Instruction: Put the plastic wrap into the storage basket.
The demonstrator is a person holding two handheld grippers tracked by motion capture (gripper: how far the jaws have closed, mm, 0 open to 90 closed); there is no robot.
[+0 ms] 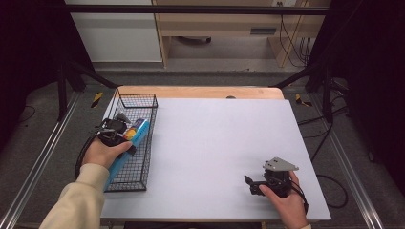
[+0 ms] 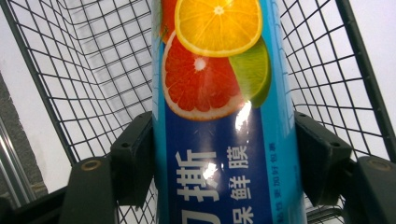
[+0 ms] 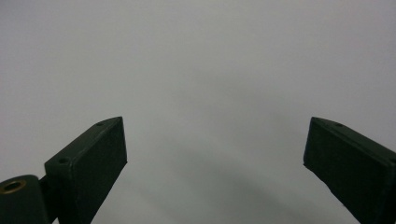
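Observation:
A long blue box [image 1: 117, 164] printed with orange, grapefruit and lime slices [image 2: 219, 70] slants along the black wire basket [image 1: 138, 95] at the table's left edge. My left gripper [image 1: 127, 134] is shut on it near its far end, and the black pads [image 2: 135, 154] press on both long sides with the basket mesh [image 2: 93, 70] behind. I cannot tell whether the box rests on the basket floor. My right gripper [image 1: 249, 184] sits low over the white table top [image 1: 215, 138] at the near right. It is open, with nothing between its fingers [image 3: 100, 158].
The basket's wire walls stand close around the box and the left gripper. A wooden strip [image 1: 200, 91] runs along the table's far edge. Metal rails and dark stands flank the table, with cables [image 1: 334, 186] on the floor at the right.

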